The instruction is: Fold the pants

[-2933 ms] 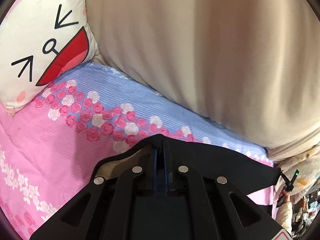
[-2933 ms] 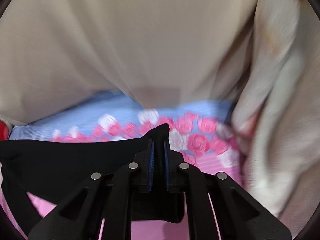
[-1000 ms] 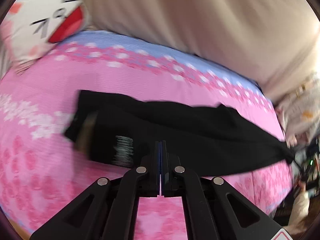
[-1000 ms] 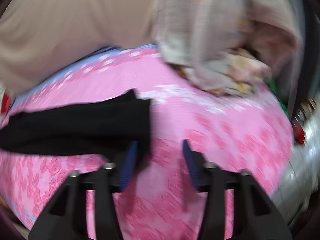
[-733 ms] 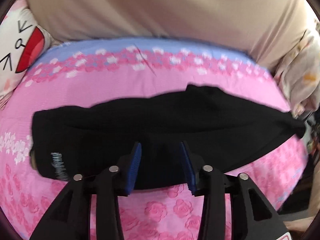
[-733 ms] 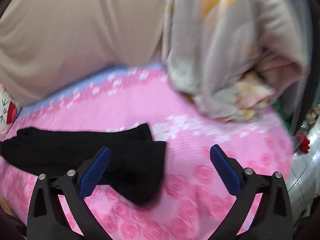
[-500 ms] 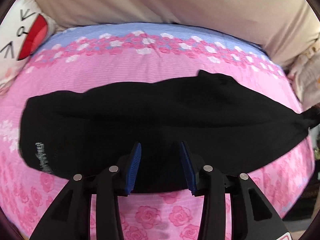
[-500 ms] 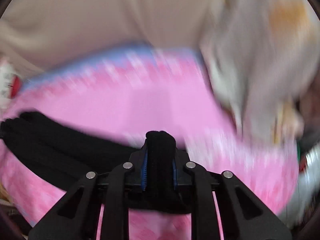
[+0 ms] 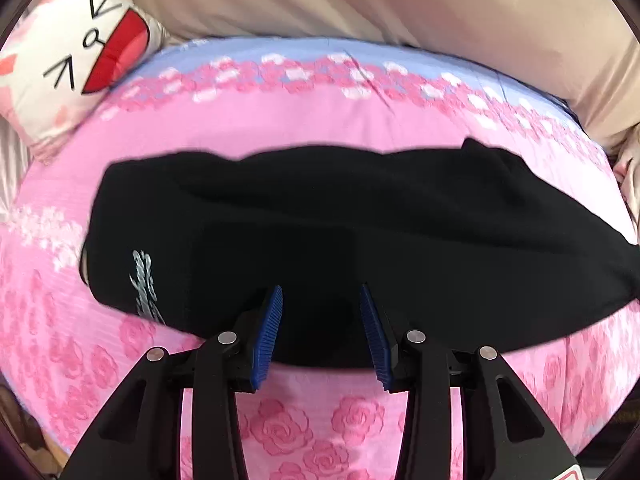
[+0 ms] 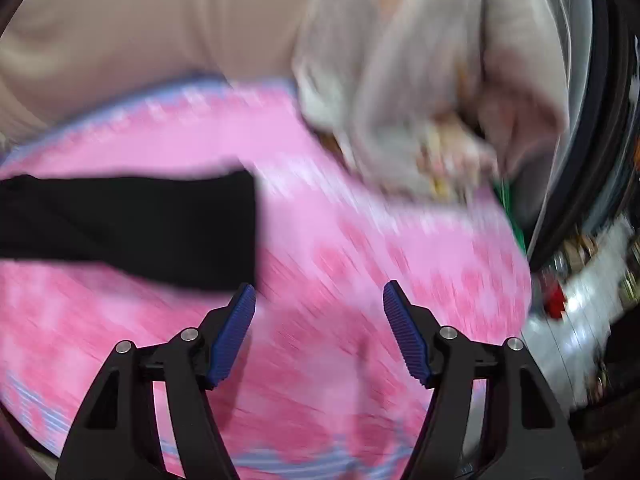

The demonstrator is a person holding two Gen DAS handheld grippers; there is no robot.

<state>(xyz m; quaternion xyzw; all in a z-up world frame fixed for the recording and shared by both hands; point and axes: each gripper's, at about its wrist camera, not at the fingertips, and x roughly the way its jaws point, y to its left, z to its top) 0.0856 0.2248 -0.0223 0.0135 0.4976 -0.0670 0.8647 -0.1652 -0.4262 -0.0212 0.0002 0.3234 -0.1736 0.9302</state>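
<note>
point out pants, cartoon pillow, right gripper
pants (image 9: 360, 232), left wrist view, middle of the black fabric
cartoon pillow (image 9: 76, 52), left wrist view, printed face
right gripper (image 10: 319, 330), right wrist view, open gap between the blue pads

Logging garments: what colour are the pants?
Black pants with a pale printed logo; clearest in the left wrist view.

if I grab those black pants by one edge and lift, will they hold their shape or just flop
Probably flop. The pants lie limp on the bedsheet with soft, wavy edges, so a lifted edge would likely drape and trail. They look like thin fabric, so probably light. Since they lie doubled, the layers may slide apart unless the fingers pinch both.
</note>
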